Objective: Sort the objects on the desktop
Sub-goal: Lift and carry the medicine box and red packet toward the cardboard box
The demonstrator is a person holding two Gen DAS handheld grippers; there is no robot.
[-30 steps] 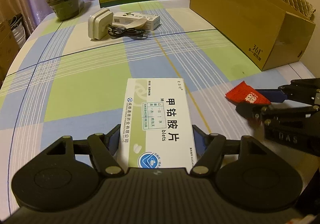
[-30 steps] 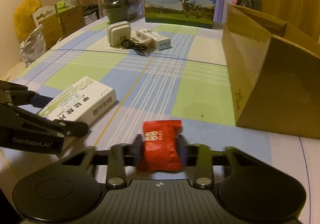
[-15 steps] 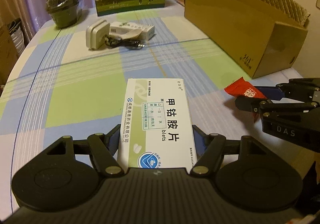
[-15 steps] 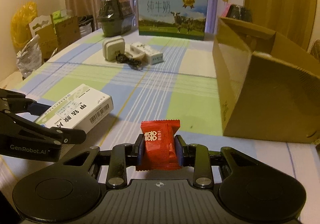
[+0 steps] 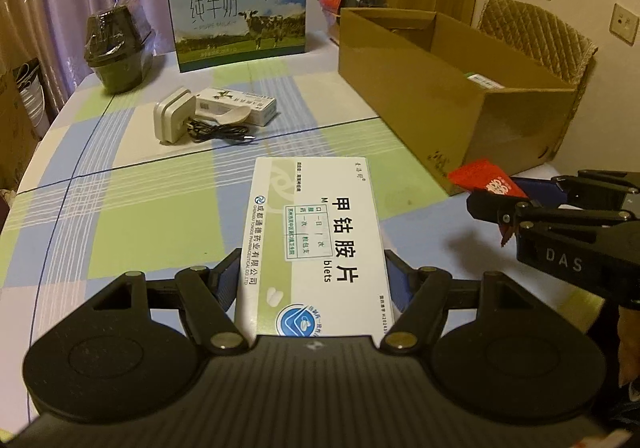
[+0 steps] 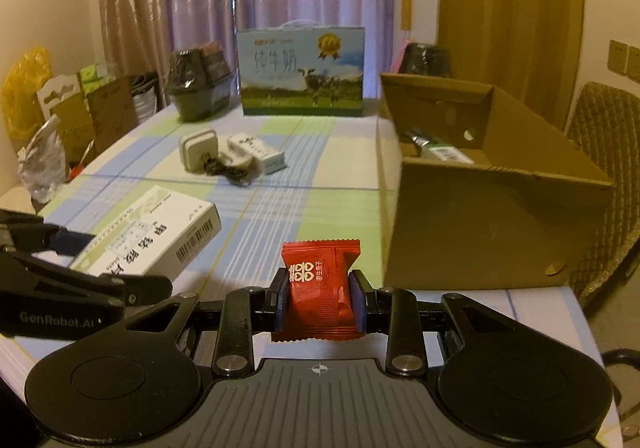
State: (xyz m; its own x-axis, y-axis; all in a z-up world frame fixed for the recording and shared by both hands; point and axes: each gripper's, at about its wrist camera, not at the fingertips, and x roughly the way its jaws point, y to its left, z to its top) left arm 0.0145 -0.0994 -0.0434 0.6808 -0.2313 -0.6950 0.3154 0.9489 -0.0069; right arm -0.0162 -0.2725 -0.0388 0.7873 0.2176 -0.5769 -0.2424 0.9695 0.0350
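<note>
Two items are being carried above the table [image 5: 120,208]: the left gripper [image 5: 314,280] is clamping a white medicine box [image 5: 316,244], and the right gripper [image 6: 320,300] is pinching a red sachet [image 6: 320,288]. Only the right view is showing things lying inside the carton [image 6: 472,232], whose open top the left view is showing mostly bare. Both grippers are riding higher than a second ago, closer to the carton.

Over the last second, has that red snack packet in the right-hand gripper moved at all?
Yes. The red snack packet, clamped in the right gripper, has risen: the cardboard box rim was above the camera, and now its inside shows.
</note>
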